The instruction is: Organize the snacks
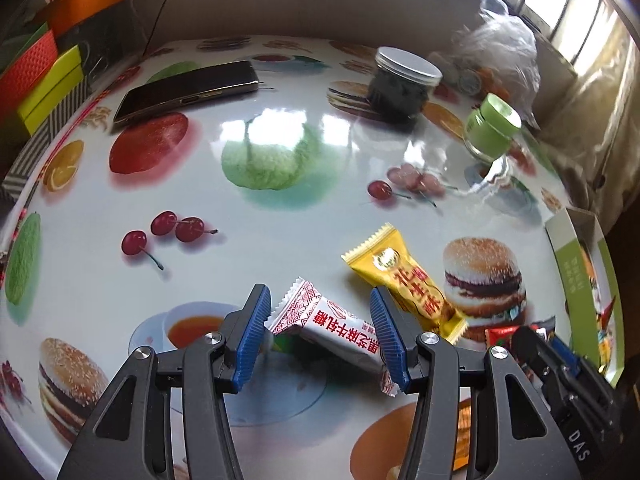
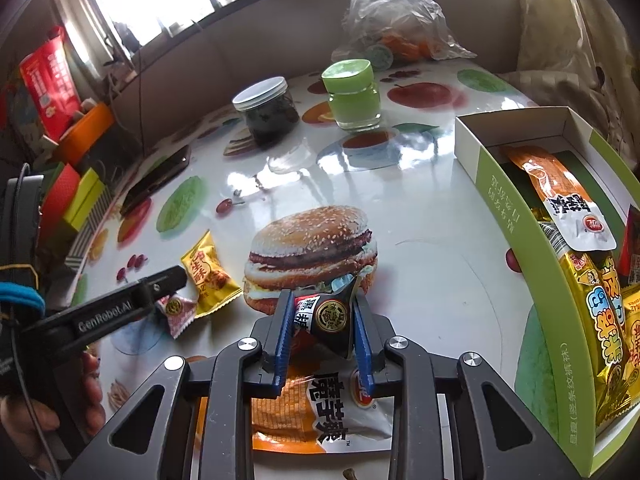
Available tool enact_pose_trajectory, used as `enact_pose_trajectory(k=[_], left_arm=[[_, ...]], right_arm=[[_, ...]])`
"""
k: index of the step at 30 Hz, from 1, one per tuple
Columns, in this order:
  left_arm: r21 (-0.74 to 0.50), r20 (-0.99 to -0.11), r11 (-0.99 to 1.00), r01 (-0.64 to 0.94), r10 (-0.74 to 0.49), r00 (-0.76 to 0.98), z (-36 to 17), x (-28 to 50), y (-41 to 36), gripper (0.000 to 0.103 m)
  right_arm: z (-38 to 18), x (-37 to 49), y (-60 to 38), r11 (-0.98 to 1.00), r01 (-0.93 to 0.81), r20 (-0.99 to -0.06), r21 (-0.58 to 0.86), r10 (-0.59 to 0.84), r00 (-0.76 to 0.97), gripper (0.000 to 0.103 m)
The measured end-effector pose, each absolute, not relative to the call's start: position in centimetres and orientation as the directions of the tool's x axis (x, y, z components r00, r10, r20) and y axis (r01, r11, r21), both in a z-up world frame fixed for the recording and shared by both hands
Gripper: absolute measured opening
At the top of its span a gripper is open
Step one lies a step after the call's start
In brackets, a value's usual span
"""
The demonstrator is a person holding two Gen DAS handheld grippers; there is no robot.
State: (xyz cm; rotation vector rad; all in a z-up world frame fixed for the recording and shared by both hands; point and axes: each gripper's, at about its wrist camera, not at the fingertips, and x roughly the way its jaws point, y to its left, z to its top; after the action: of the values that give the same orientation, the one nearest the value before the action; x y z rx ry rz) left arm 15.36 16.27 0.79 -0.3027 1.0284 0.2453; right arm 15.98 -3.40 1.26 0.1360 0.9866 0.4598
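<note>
Right tool (image 2: 322, 322) pinches black packet (image 2: 332, 320) beside green box (image 2: 516, 216).

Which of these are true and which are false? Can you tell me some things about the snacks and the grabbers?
1. The right gripper is squeezing a small black snack packet. True.
2. The left gripper is closed tight on the white candy. False: its jaws are open on either side of it.
3. The green box has no snacks in it. False: several packets lie inside.
4. The yellow snack packet lies on the table. True.
5. The green-lidded jar has fallen over. False: it stands upright.
</note>
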Motion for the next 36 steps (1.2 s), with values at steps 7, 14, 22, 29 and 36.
enact_pose_trajectory(k=[7, 14, 22, 29, 36], left_arm=[[-0.137, -0.864, 0.929, -0.343, 0.057, 0.500, 0.9, 15.0, 16.2, 0.038], [-0.157, -0.853, 0.930, -0.333, 0.043, 0.521, 1.2, 14.4, 16.6, 0.028], [-0.219, -0.830, 0.927, -0.305, -0.013, 0.558, 2.2, 13.4, 16.9, 0.027], [-0.249, -0.804, 0.930, -0.271, -0.042, 0.593, 3.7, 12.7, 16.2, 0.027], [-0.259, -0.783, 0.932, -0.253, -0.050, 0.620, 5.2, 12.0, 15.6, 0.026]], right_arm=[[1.8, 15.7, -3.7, 0.894, -0.316, -0.764, 0.318, 0.439, 0.473, 0.026], [1.9, 15.5, -3.8, 0.893, -0.316, -0.762, 0.321, 0.442, 0.474, 0.026], [2.5, 14.8, -4.3, 0.890, -0.315, -0.751, 0.328, 0.449, 0.485, 0.026], [3.2, 14.3, -4.9, 0.886, -0.315, -0.736, 0.340, 0.459, 0.498, 0.026], [4.0, 13.9, -5.8, 0.884, -0.309, -0.720, 0.350, 0.465, 0.514, 0.026]])
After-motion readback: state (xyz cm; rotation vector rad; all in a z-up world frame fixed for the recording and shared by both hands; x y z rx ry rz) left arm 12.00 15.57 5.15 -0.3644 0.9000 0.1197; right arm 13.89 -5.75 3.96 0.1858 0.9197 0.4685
